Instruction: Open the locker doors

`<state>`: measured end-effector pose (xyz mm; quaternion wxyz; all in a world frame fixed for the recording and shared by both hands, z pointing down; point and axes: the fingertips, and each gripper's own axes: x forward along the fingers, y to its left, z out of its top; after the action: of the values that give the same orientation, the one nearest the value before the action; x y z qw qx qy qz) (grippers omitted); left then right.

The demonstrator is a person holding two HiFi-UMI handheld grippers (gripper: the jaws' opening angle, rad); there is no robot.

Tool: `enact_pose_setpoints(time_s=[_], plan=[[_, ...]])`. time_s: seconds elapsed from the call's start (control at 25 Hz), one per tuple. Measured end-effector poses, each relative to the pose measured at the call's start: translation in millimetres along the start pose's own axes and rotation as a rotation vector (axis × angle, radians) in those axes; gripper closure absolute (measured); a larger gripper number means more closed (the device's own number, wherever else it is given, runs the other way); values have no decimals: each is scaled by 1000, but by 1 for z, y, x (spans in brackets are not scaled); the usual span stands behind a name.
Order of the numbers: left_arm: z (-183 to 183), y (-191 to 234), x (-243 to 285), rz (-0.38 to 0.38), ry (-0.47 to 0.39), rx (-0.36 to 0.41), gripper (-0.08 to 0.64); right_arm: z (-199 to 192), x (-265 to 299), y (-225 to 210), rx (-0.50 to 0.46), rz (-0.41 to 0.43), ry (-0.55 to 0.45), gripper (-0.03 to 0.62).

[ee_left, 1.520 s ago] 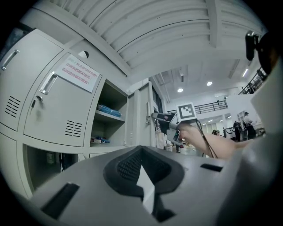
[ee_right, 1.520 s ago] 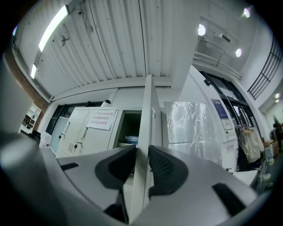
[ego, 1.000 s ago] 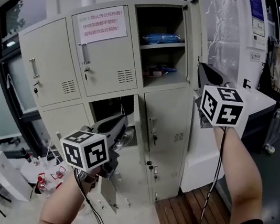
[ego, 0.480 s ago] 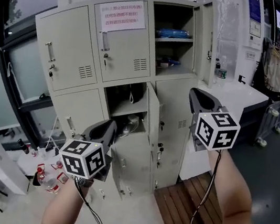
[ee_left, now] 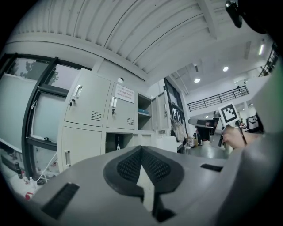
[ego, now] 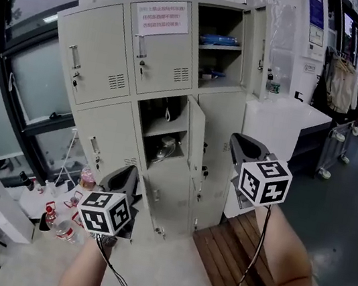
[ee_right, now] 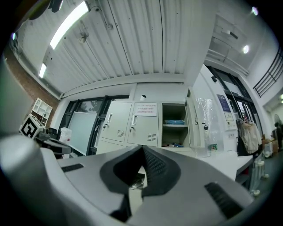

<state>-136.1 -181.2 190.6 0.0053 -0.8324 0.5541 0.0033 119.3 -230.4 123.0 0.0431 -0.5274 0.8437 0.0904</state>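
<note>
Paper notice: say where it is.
Head view, upper centre: the paper notice is on the closed top-middle door, left of the open top-right compartment.

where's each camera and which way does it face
Head view: on the person's head, looking down at the lockers; both forearms, left gripper and right gripper show.
Left gripper view: on the left gripper, facing the lockers over its shut fingers; right gripper at right.
Right gripper view: likewise on the right gripper; left gripper at left.
All share the lockers.
</note>
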Motion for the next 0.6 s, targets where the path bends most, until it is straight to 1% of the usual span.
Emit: enact_pose_setpoints(time_s=[0.12,0.28,0.44,0.6], plan=[[-9,-9,-15,10,11,-7,561,-6,-18,7,6,12,11,592],[-10,-30,-34,32,13,-13,561,-5,-42,8,7,40,11,592],[-11,-64,-54,67,5,-29,561,-7,-74,2,14,79,17,592],[-15,-109,-75,99,-3,-53,561,-15,-113,-7,9,123,45,592]])
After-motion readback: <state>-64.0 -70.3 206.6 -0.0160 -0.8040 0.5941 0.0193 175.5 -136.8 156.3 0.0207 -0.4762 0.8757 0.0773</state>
